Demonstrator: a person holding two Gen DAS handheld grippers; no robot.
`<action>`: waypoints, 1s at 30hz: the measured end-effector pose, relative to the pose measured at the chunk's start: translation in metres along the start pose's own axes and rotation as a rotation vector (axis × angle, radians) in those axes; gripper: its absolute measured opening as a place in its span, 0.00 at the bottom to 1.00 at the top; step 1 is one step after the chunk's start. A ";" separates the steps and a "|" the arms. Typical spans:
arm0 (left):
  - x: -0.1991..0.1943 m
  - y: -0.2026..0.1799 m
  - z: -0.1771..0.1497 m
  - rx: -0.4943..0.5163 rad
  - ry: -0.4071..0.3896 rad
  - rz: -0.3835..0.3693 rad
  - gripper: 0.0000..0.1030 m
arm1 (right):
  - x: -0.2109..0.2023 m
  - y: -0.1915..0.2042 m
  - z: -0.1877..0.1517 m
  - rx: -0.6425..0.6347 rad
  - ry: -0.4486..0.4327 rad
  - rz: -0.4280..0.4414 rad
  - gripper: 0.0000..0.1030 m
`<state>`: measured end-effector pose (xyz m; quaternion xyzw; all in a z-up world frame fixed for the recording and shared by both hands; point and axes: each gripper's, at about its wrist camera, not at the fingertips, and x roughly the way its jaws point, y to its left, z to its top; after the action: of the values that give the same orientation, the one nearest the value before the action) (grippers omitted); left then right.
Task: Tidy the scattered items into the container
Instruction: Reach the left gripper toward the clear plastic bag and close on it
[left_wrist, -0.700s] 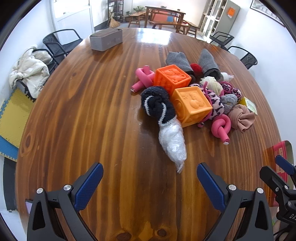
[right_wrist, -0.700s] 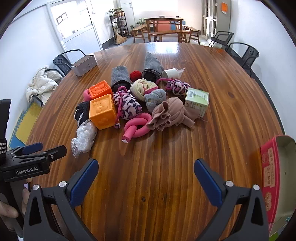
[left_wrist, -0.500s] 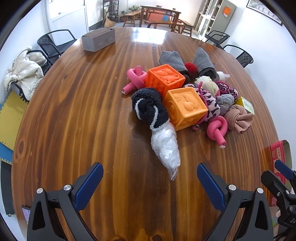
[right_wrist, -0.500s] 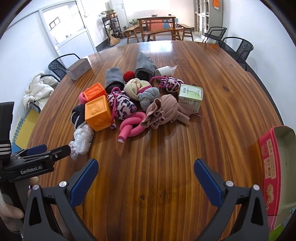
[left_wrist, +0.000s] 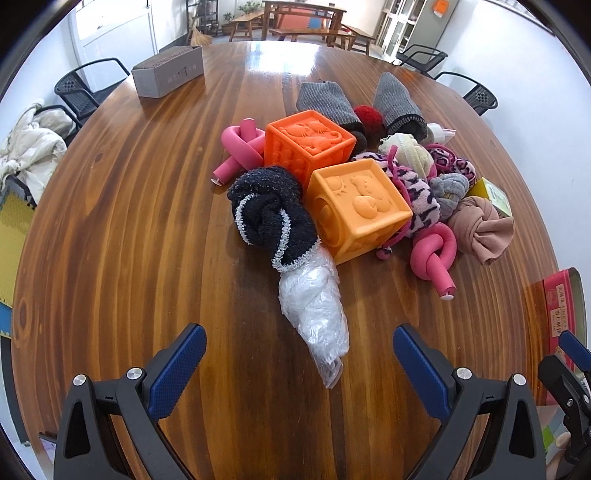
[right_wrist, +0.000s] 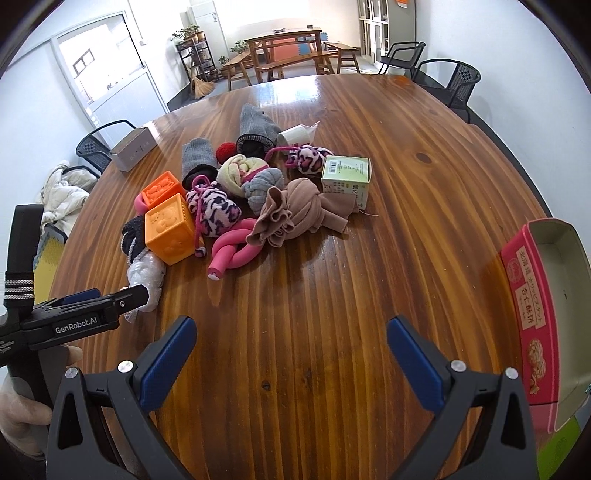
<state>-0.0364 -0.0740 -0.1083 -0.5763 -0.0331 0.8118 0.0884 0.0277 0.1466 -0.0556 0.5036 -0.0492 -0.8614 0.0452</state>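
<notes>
the table (right_wrist: 369, 295) bears a heap of toys and socks at its middle; the red box (right_wrist: 532, 314) sits empty at its right edge. left gripper (left_wrist: 299, 365) gapes wide over the plastic bag (left_wrist: 314, 302); right gripper (right_wrist: 291, 350) wide, empty.

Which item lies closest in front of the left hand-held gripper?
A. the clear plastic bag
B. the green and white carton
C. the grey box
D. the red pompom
A: in the left wrist view the clear plastic bag tapers toward the camera and ends just ahead of the open left hand-held gripper, with nothing between its pads; the other items lie farther back on the table.
</notes>
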 end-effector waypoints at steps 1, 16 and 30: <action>0.002 0.000 0.001 0.001 0.002 0.000 1.00 | 0.000 0.000 0.000 0.002 0.000 -0.001 1.00; 0.017 -0.010 0.016 0.004 0.002 0.015 1.00 | 0.009 -0.002 0.004 0.020 0.015 -0.011 1.00; 0.032 -0.013 0.032 0.022 0.011 0.017 1.00 | 0.015 -0.006 0.008 0.036 0.026 -0.014 1.00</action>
<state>-0.0751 -0.0535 -0.1250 -0.5801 -0.0191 0.8095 0.0880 0.0132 0.1514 -0.0652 0.5156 -0.0603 -0.8542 0.0306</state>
